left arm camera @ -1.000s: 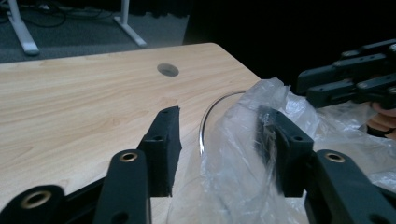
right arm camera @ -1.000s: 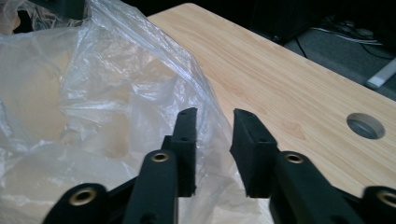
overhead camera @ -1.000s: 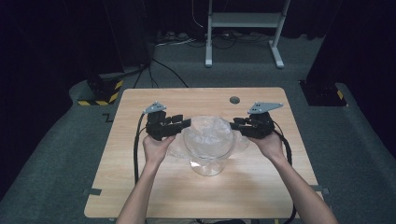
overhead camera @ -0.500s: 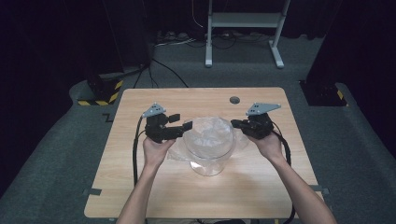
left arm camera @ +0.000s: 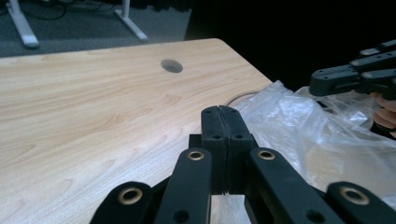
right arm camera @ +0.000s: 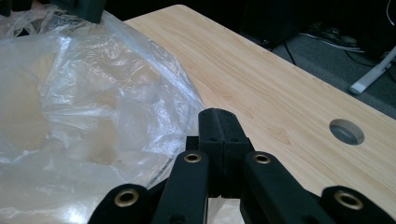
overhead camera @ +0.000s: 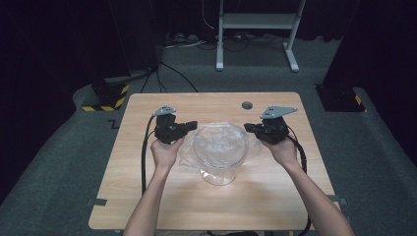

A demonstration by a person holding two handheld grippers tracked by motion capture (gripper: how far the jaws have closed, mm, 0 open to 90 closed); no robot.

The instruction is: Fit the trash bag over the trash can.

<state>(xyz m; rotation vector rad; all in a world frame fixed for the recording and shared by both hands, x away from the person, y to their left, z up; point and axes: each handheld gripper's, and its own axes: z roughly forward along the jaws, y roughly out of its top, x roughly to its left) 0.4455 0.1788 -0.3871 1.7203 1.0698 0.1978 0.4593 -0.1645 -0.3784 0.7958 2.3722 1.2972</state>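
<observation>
**Left fingers pressed together at the bag's edge**

The left gripper (left arm camera: 219, 112) has its fingers (left arm camera: 212, 126) flat against each other after just closing, nothing seen between them. Crumpled clear bag (left arm camera: 299, 135) lies just right of them on the tabletop (left arm camera: 93, 107). A round hole (left arm camera: 171, 66) sits farther off. The right gripper (left arm camera: 327, 80) hovers over the bag's far side.

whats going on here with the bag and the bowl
A person stands at a wooden table with a gripper in each hand, working a clear plastic bag that lines a glass bowl. The left gripper and the right gripper sit at opposite sides of the bowl's rim, where the bag drapes over. Both have their jaws shut; the left's have just been closing. Whether either pinches the plastic is hard to tell.
</observation>
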